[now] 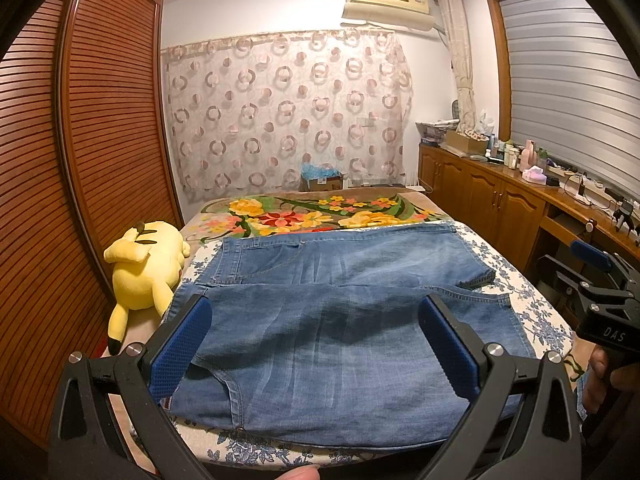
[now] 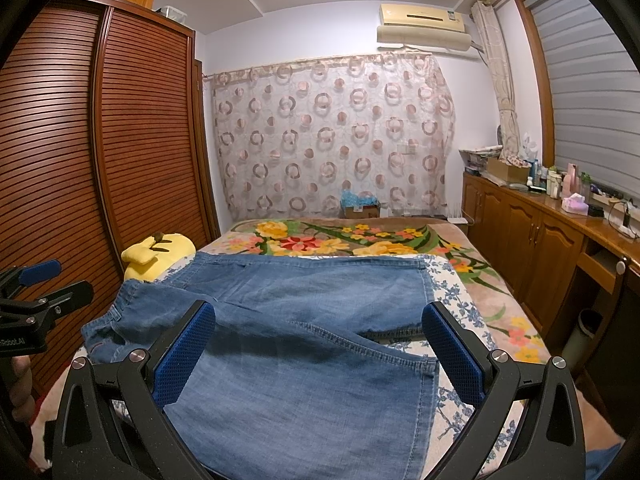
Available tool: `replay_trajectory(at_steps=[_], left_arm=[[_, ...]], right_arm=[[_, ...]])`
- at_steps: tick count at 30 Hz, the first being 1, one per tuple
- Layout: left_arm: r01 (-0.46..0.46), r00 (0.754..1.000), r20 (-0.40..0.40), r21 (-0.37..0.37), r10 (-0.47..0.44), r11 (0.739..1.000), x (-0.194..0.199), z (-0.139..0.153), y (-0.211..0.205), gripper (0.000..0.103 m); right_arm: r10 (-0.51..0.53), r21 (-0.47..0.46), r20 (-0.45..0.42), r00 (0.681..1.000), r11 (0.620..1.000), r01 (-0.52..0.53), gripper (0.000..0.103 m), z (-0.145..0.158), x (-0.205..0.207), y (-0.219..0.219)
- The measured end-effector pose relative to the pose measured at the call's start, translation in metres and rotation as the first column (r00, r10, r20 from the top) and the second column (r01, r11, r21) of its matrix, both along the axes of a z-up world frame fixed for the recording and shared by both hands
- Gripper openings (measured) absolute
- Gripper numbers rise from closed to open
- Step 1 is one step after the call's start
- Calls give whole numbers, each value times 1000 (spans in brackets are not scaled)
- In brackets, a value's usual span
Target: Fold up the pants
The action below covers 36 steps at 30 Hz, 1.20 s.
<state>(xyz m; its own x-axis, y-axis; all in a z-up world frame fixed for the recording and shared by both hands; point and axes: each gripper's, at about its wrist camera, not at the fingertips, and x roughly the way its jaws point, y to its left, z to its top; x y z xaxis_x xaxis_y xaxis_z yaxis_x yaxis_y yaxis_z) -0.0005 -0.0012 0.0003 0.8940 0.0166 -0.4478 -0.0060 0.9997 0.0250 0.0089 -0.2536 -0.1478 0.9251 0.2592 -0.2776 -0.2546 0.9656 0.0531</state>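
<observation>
One pair of blue denim pants lies spread across the near end of a bed, on a white sheet printed with blue flowers, its two legs stacked unevenly so that one hem edge sits nearer the camera than the other. Above the pants, the left gripper hangs with its two blue-padded fingers spread wide, nothing between them. The right gripper, seen from its own camera, is likewise spread wide and empty over the hem end of the pants, its two blue pads apart; it also shows at the right edge of the left wrist view. Beyond the pants, toward the far end of the bed, lies one floral blanket in yellow, red and green. One yellow plush toy rests at the left edge of the bed, just beside the waist end of the pants. Left of the bed stands one slatted wooden wardrobe; right of the bed runs one row of wooden cabinets with bottles and boxes on top. One circle-patterned curtain covers the wall past the bed's far end, with one air conditioner mounted above it.
</observation>
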Motion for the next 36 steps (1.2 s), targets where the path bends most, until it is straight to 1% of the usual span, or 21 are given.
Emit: replay_trajectory(at_steps=[15, 20, 26, 33, 36], left_arm=[[3, 1000, -5, -1, -3, 1000, 1, -1, 0, 103], [16, 999, -44, -6, -17, 1000, 7, -6, 8, 103], [17, 995, -99, -13, -18, 1000, 18, -28, 5, 103], [21, 989, -148, -32, -25, 999, 30, -47, 12, 103], [21, 986, -168, -29, -26, 999, 35, -53, 16, 103]], right_arm=[[3, 0, 0, 1000, 1000, -3, 103, 2, -1, 1], [9, -3, -19, 1000, 1000, -9, 103, -3, 4, 0], [12, -11, -48, 999, 1000, -13, 103, -6, 10, -1], [11, -48, -93, 996, 999, -16, 103, -6, 22, 1], [2, -56, -101, 995, 998, -7, 103, -4, 26, -1]])
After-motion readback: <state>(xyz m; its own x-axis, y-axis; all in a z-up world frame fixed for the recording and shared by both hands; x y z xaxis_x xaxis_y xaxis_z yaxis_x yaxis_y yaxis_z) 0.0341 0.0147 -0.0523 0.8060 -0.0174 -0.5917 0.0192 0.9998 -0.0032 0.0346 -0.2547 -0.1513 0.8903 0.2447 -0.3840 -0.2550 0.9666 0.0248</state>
